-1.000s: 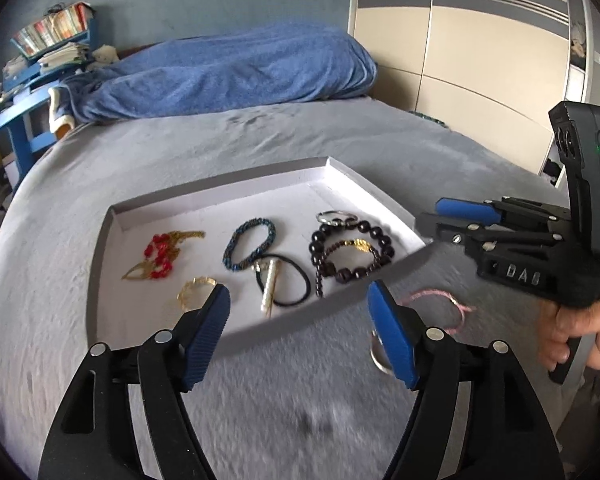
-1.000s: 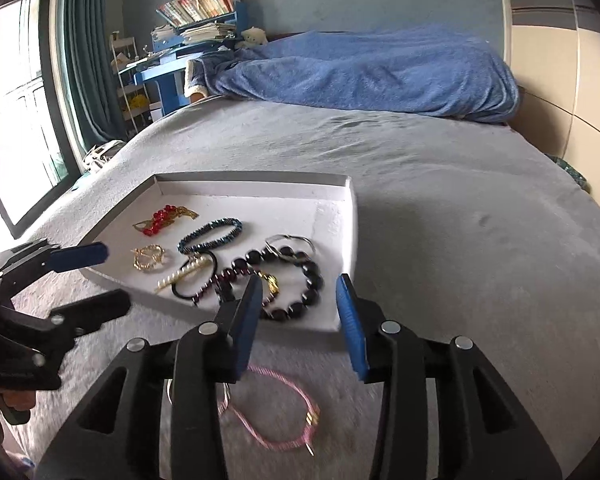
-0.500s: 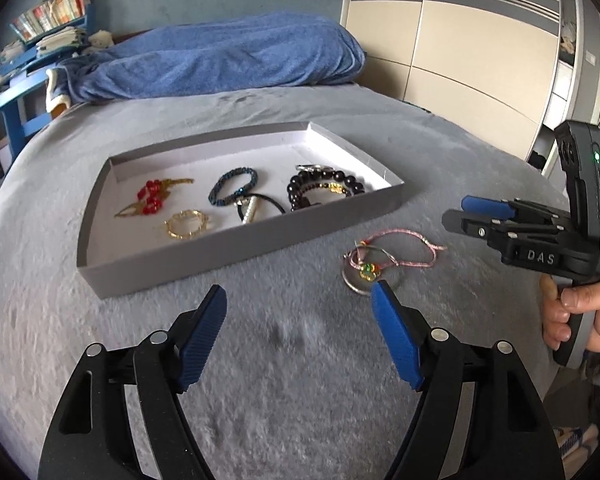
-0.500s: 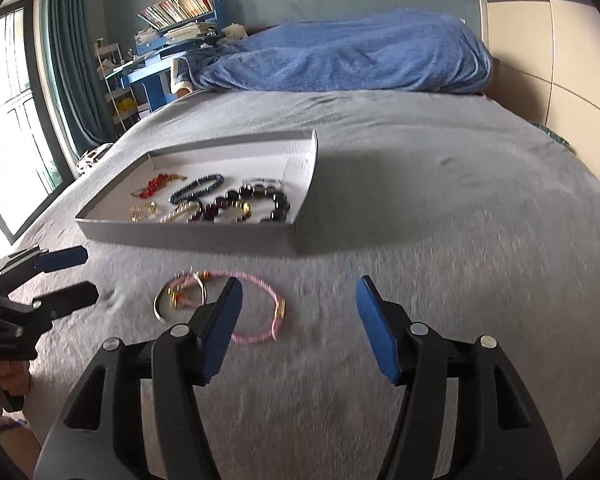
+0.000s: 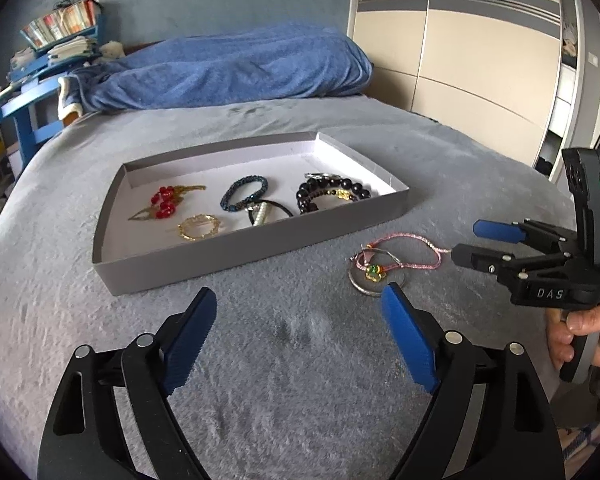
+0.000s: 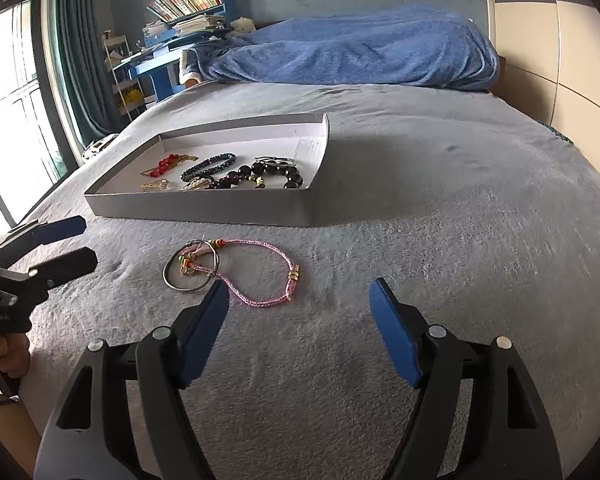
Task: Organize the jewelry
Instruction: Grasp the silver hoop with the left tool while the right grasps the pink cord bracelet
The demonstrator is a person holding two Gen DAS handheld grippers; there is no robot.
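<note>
A grey tray (image 5: 252,240) lies on the grey bed and holds a red bead brooch (image 5: 164,202), a gold ring brooch (image 5: 199,227), a blue beaded bracelet (image 5: 244,193) and a black bead bracelet (image 5: 332,194). Outside it, near its front right corner, a pink cord bracelet (image 6: 278,250) and a silver bangle (image 6: 170,280) lie tangled on the cover. My left gripper (image 5: 298,292) hovers short of the tray, jaws opening, nothing between them. My right gripper (image 6: 299,285) hangs just behind the pink bracelet, jaws opening and empty. Each gripper shows in the other's view: the right gripper (image 5: 469,242) and the left gripper (image 6: 88,240).
A rumpled blue blanket (image 5: 228,68) lies across the head of the bed. A blue desk with books (image 6: 180,28) stands behind it, a window and green curtain (image 6: 72,60) to the left. Beige wardrobe doors (image 5: 460,60) line the right. A hand (image 5: 584,332) grips the right handle.
Both grippers drew back from the tray, which now lies farther off. Their jaws stand wider apart. The pink bracelet and bangle have come into full view ahead of them.
</note>
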